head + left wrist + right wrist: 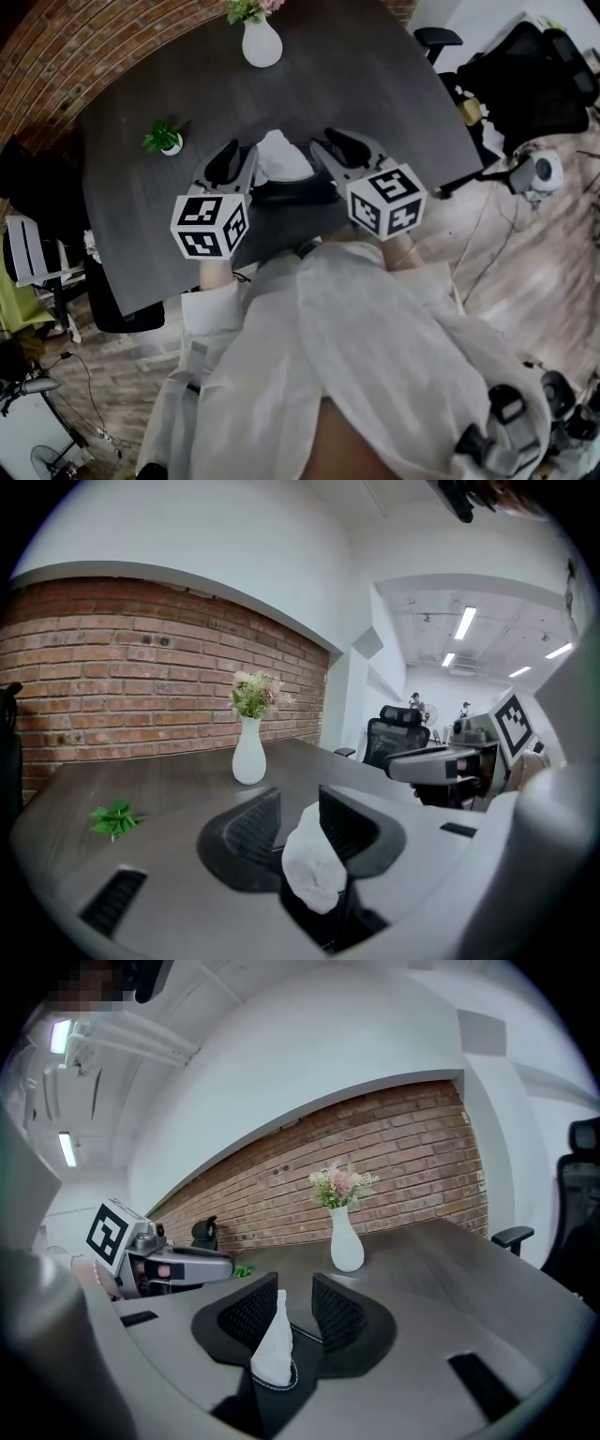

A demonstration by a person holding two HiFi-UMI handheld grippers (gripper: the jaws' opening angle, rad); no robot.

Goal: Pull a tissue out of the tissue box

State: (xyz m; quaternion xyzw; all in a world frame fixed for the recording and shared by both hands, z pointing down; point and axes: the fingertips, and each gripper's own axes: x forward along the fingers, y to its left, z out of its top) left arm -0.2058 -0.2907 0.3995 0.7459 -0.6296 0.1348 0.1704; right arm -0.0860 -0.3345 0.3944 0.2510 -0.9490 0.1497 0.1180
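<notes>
A black tissue box (295, 190) lies on the dark table (375, 84) just ahead of me, with a white tissue (283, 156) standing up from its slot. My left gripper (234, 152) hovers at the box's left side and my right gripper (335, 141) at its right side, both open. In the left gripper view the tissue (314, 869) shows in the gap of the left gripper (298, 803), and the pads do not press on it. In the right gripper view the tissue (274, 1344) rises from the box (272, 1401) before the right gripper (294, 1288), untouched.
A white vase (262, 42) with flowers stands at the table's far edge, and a small green plant (165, 141) sits at the left. Black office chairs (534, 75) crowd the right side, and a white chair (33, 248) stands at the left.
</notes>
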